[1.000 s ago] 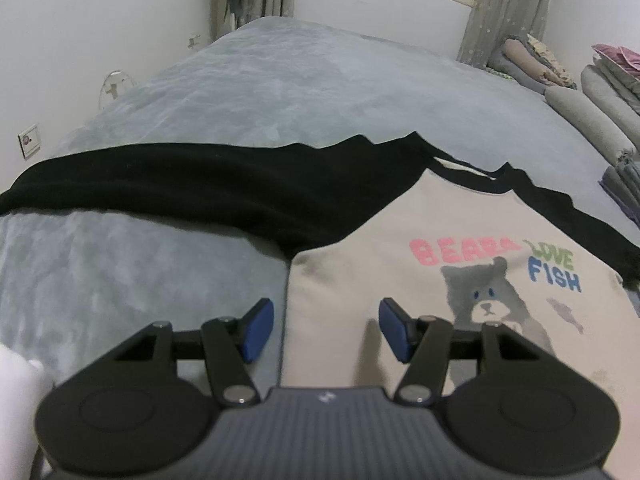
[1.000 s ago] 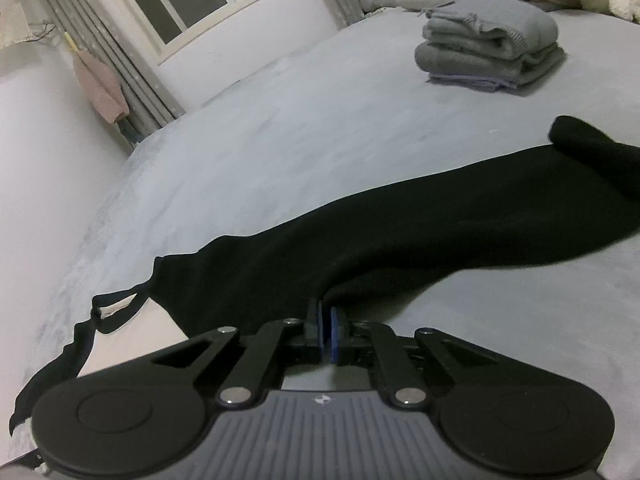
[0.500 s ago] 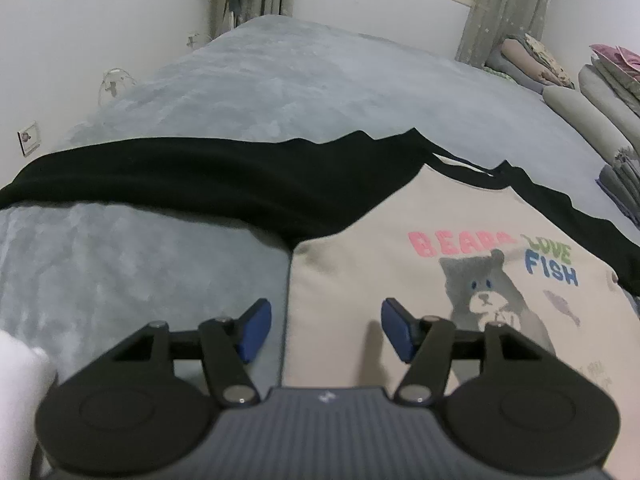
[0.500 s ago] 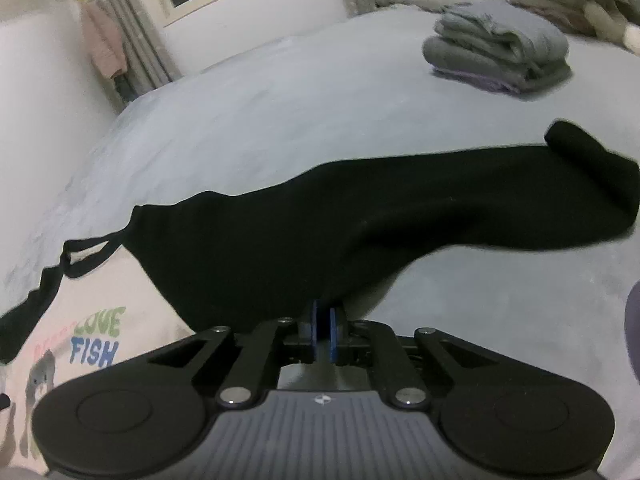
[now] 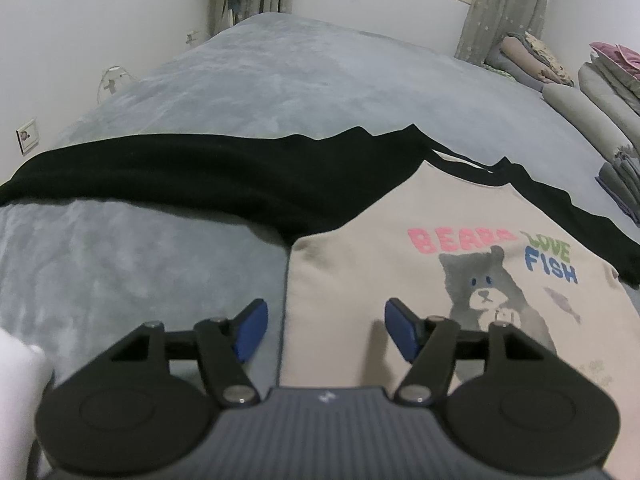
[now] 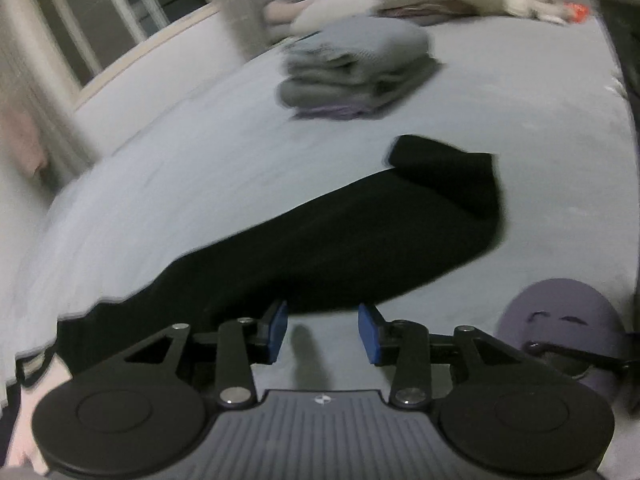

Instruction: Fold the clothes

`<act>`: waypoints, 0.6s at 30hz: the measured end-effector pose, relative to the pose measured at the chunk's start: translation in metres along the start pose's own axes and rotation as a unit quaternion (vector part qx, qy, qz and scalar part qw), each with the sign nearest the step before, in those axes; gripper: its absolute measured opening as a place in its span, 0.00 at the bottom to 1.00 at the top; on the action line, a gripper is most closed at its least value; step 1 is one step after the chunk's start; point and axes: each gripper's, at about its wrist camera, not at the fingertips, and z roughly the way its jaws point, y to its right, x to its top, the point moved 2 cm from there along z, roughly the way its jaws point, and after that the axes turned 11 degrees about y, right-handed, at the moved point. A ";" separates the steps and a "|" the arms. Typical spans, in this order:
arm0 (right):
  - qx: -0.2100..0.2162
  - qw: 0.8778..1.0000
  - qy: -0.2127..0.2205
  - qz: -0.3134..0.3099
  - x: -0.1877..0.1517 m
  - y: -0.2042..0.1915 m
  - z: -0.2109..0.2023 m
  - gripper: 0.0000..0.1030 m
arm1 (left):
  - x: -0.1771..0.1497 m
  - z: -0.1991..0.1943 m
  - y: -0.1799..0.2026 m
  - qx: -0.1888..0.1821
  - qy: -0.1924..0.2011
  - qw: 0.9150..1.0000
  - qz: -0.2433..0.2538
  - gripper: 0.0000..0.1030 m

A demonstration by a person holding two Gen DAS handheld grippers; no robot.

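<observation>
Now the grey bed [image 5: 304, 80] carries the shirt [image 5: 400, 280] spread flat, its black sleeve [image 6: 360, 232] reaching toward two o'clock. Folded clothes [image 6: 352, 68] sit at twelve. Left tool [image 5: 326, 326] straddles the shirt's side edge, jaws opening. Right tool [image 6: 322, 330] hangs just below the sleeve, jaws opening, nothing between them.

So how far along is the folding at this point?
Done: a folded grey stack sits on the bed. In hand: nothing; the shirt lies flat, both black sleeves spread, and the left gripper and right gripper are opening with no cloth between them. Left: every fold of this shirt.
</observation>
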 end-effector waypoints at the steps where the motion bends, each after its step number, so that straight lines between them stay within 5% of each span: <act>1: -0.004 1.000 0.003 0.002 0.001 0.001 0.001 0.37 | 0.000 0.000 0.000 0.000 0.000 1.000 0.000 0.63; 9: -0.013 0.998 0.021 -0.050 0.001 -0.015 0.013 0.42 | -0.001 -0.001 0.001 0.001 -0.001 1.000 0.003 0.63; 10: -0.013 0.998 0.024 -0.058 0.000 -0.016 0.015 0.40 | -0.001 0.000 0.000 0.002 -0.001 1.000 0.003 0.63; 13: -0.024 0.995 0.030 -0.090 0.000 -0.017 0.018 0.05 | -0.001 0.002 0.001 0.002 -0.002 1.000 0.003 0.63; 18: -0.054 0.985 0.021 -0.162 0.006 -0.036 0.001 0.05 | 0.003 0.005 -0.001 0.000 -0.001 1.000 -0.001 0.63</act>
